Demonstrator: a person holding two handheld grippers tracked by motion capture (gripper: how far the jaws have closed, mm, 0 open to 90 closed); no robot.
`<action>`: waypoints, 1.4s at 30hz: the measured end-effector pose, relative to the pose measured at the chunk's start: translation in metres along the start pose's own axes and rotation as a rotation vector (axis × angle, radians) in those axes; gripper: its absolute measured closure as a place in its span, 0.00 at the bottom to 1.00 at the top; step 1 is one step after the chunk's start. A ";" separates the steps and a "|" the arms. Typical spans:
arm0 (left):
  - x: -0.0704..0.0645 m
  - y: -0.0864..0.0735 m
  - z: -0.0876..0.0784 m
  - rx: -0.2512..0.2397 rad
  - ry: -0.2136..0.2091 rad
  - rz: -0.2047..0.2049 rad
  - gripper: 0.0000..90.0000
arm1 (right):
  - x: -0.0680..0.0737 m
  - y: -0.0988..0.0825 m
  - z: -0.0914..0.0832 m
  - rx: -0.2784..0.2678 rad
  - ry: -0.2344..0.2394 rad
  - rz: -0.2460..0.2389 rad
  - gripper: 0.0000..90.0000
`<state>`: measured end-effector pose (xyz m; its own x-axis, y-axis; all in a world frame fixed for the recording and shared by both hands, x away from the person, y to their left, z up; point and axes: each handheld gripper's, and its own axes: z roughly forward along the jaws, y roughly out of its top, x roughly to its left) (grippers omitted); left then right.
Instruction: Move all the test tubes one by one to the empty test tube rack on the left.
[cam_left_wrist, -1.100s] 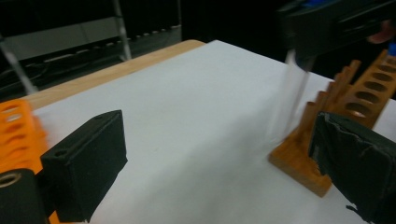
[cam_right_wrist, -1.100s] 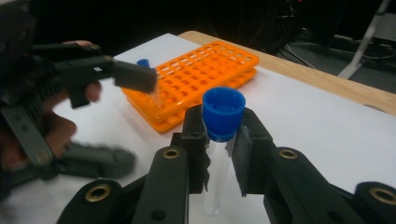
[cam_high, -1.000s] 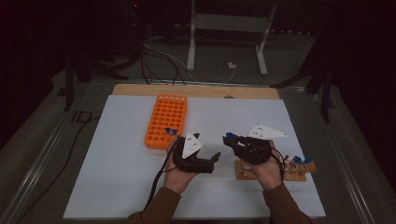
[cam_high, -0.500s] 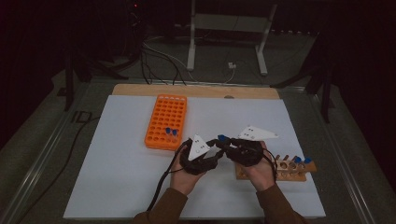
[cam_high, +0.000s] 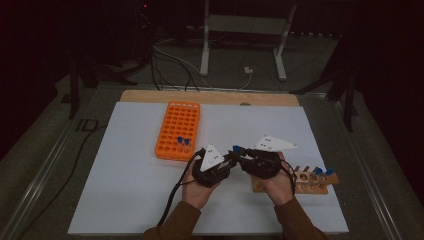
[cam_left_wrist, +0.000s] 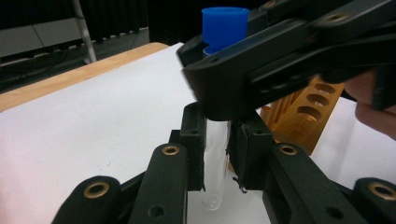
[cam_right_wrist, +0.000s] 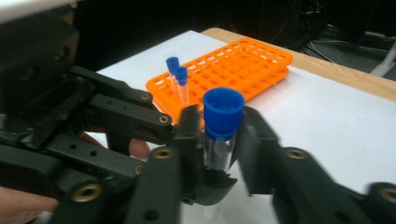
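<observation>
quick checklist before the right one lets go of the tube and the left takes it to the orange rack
1. Left hand-held gripper clamped on the tube: ok, its jaws have just closed on the glass.
2. Right hand-held gripper clear of the tube: not ok, though its jaws have just been opening.
3. Blue cap on: ok.
4. Tube upright: ok.
5. Orange rack has free holes: ok.
6. Wooden rack clear of the hands: cannot tell.
</observation>
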<state>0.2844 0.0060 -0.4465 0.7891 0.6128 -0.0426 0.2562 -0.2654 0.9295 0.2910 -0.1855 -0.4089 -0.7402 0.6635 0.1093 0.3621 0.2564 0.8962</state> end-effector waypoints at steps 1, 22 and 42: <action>0.001 0.000 0.000 0.001 0.001 -0.001 0.85 | 0.000 0.000 -0.001 -0.007 0.006 0.003 0.72; 0.022 -0.006 -0.015 -0.005 0.062 -0.044 0.85 | -0.016 -0.014 -0.014 -0.006 -0.099 0.000 0.09; 0.046 -0.011 -0.039 -0.032 0.126 -0.085 0.85 | -0.029 -0.028 -0.021 0.017 -0.139 0.008 0.00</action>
<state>0.2959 0.0657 -0.4441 0.6885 0.7211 -0.0773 0.2999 -0.1860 0.9357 0.2901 -0.2272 -0.4283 -0.6519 0.7563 0.0552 0.3788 0.2617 0.8877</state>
